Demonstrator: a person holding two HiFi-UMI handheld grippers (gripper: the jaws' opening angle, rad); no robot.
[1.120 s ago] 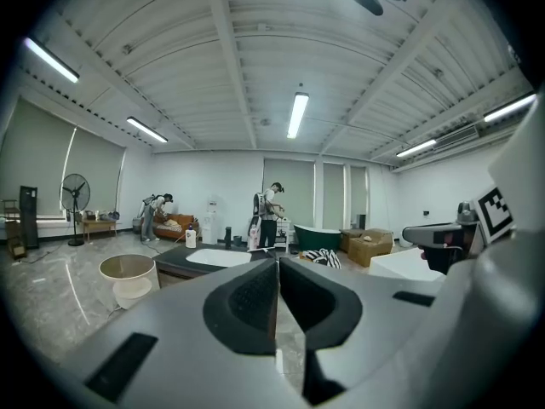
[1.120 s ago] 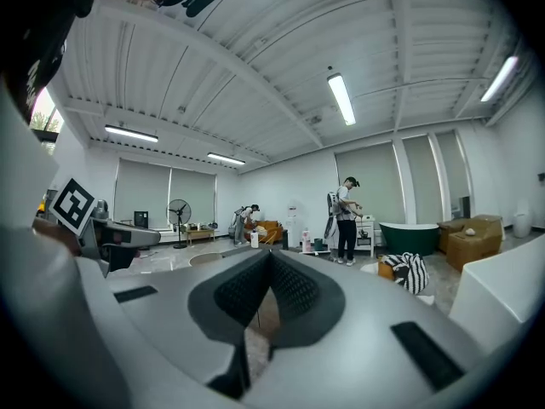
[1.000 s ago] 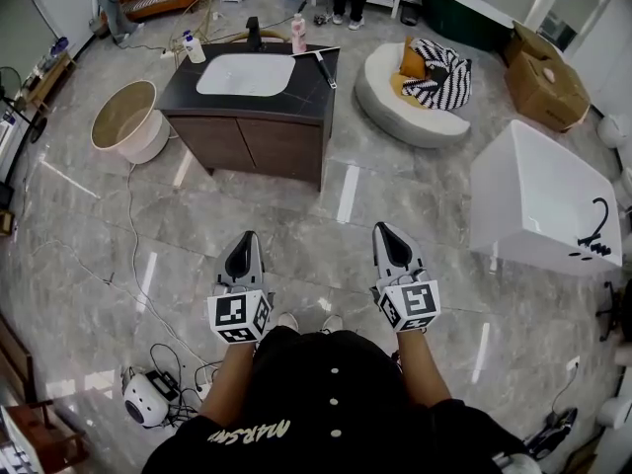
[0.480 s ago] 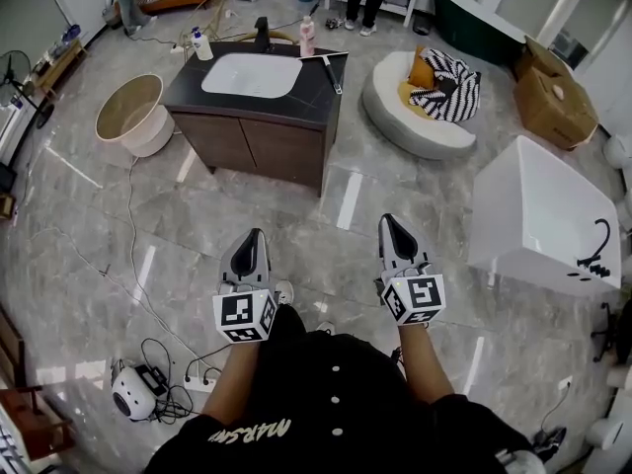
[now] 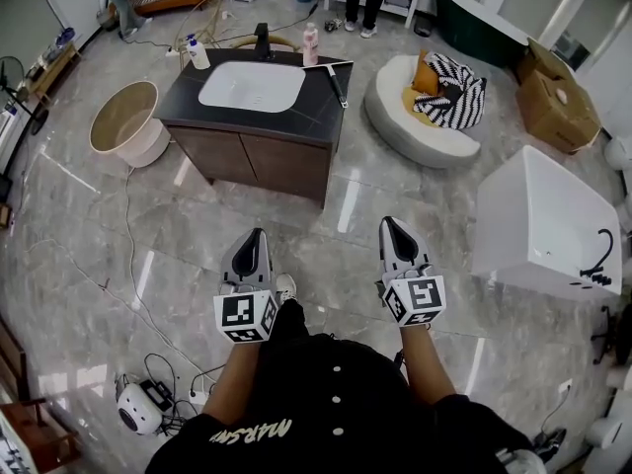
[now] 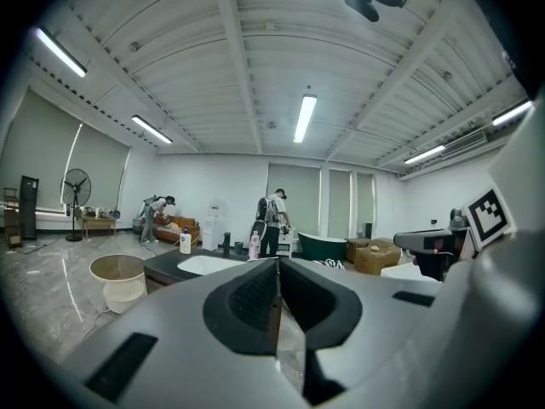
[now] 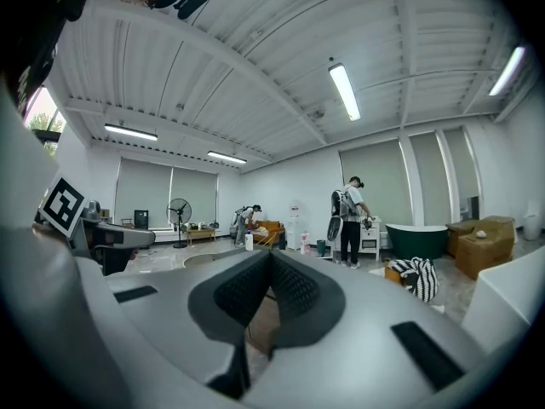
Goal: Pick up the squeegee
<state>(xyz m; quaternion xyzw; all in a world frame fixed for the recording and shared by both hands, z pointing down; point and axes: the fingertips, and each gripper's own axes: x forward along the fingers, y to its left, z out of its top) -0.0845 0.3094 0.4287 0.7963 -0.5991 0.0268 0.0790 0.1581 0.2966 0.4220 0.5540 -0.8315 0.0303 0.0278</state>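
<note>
The squeegee (image 5: 337, 79) lies on the right end of the dark vanity top (image 5: 296, 117), its pale blade toward the back and its black handle toward the front edge. Both grippers are held side by side over the floor, well short of the vanity. My left gripper (image 5: 259, 234) is shut with nothing in it, and its pads meet in the left gripper view (image 6: 278, 263). My right gripper (image 5: 387, 222) is likewise shut and empty, its jaws closed together in the right gripper view (image 7: 271, 255). Both point level toward the vanity.
On the vanity are a white sink (image 5: 251, 85), a black faucet (image 5: 263, 39), a white bottle (image 5: 198, 52) and a pink bottle (image 5: 312, 43). A beige round tub (image 5: 126, 121) stands left, a white bathtub (image 5: 548, 220) right, a round seat (image 5: 415, 131) beyond. Cables (image 5: 133, 265) trail on the floor.
The person has stepped across the floor toward the vanity, carrying both grippers along. A shoe now shows between the grippers. Both jaws stay shut.
</note>
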